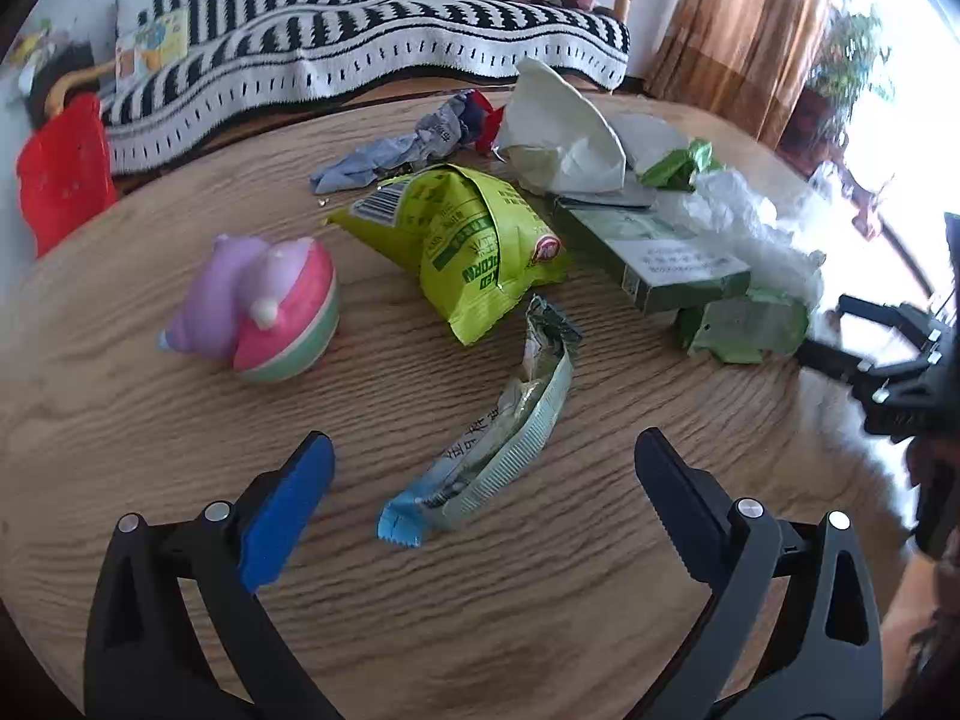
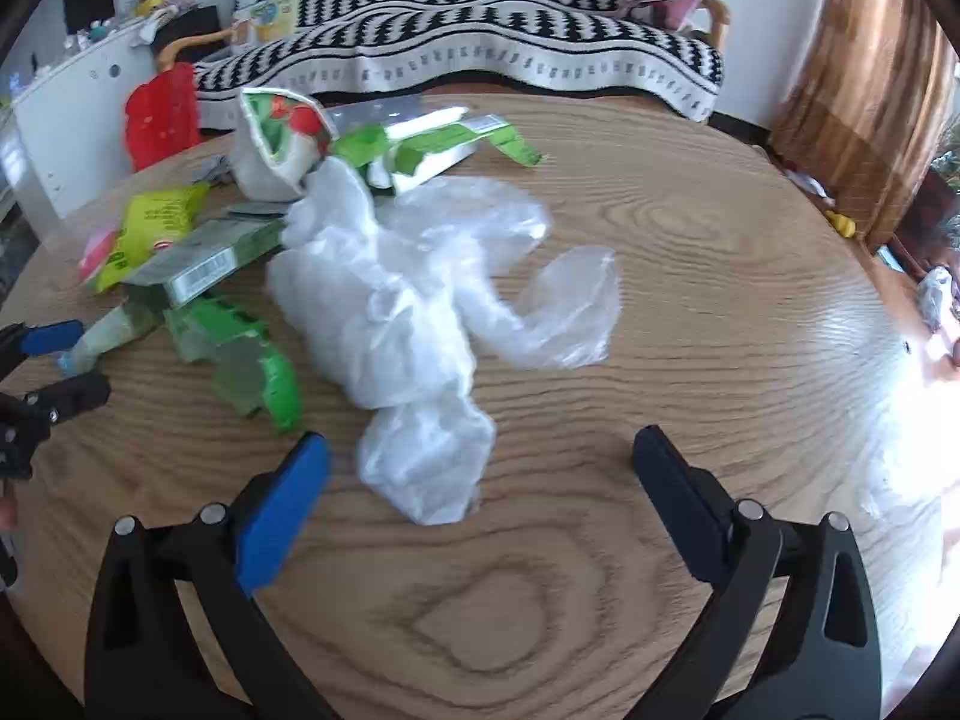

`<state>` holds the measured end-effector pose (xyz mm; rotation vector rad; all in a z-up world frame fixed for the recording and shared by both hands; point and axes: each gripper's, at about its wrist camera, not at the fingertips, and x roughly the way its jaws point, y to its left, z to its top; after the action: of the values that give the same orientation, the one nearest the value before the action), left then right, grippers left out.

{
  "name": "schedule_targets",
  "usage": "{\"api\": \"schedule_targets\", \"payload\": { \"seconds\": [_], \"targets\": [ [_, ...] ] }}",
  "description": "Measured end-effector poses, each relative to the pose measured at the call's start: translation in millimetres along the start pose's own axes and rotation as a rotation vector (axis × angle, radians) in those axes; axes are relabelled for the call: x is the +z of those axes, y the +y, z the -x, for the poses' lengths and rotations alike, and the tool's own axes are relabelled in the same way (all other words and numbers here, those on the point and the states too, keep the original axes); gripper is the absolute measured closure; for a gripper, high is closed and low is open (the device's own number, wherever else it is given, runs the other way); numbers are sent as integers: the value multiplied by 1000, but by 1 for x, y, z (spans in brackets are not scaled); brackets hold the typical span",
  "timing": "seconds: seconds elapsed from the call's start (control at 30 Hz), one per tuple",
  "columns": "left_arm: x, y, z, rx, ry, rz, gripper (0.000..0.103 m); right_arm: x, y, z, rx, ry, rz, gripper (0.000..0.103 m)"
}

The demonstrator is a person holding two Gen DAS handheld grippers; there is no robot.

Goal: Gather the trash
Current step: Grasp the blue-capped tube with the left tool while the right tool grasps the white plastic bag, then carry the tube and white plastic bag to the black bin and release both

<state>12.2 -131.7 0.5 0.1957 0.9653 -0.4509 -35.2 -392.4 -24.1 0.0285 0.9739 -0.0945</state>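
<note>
Trash lies scattered on a round wooden table (image 1: 480, 600). My left gripper (image 1: 483, 450) stands open just above the table, its fingers on either side of a long torn silvery wrapper with a blue end (image 1: 510, 420). Beyond it lie a yellow-green snack bag (image 1: 468, 240), a green box (image 1: 660, 258), crumpled grey paper (image 1: 390, 150) and a white paper bag (image 1: 564, 144). My right gripper (image 2: 480, 450) is open too, its fingers flanking the near end of a crumpled clear plastic bag (image 2: 420, 300). Green wrappers (image 2: 252, 354) lie left of that bag.
A pink and purple round toy (image 1: 270, 306) sits on the table's left part. A red plastic item (image 1: 60, 174) and a black-and-white striped sofa (image 1: 372, 42) stand behind the table. Brown curtains (image 1: 744, 30) hang at the right. The right gripper (image 1: 888, 360) shows at the left view's edge.
</note>
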Motion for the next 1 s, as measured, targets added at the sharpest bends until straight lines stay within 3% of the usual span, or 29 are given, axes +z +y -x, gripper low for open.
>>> {"api": "schedule_targets", "payload": {
  "seconds": [0.07, 0.23, 0.3, 0.37, 0.4, 0.43, 0.47, 0.5, 0.67, 0.8, 1.0],
  "targets": [
    [-1, -7, -3, 38, 6, -42, 6, 5, 1, -2, 3, 1, 2, 5],
    [-3, -9, -3, 24, 8, -48, 6, 6, 8, -2, 39, 2, 42, 5],
    [-1, -7, 1, -28, 33, -47, 6, 5, 18, -1, 58, -8, 76, 12],
    [0, 0, 8, -79, 3, -10, 28, 7, 28, 5, 73, -47, 95, 53],
    [0, 1, 10, -56, -1, -17, 69, 6, 34, 7, 78, -55, 103, 81],
    [0, 3, 12, -49, 4, -14, 76, 6, 38, 8, 71, -57, 109, 87],
    [-1, 6, 13, -89, 9, 11, 89, 6, 41, 8, 76, -57, 113, 91],
    [-2, 8, 13, -114, 16, 30, 96, 7, 43, 9, 79, -58, 111, 92],
    [-3, 8, 32, -64, -50, 4, 96, -2, 49, 33, 111, -146, 32, 93],
    [-6, 18, 44, -113, -76, 47, 96, -12, 51, 65, 111, -243, -61, 93],
    [-14, 36, 66, -218, -124, 113, 96, -32, 53, 110, 176, -369, -237, 93]
  ]
}}
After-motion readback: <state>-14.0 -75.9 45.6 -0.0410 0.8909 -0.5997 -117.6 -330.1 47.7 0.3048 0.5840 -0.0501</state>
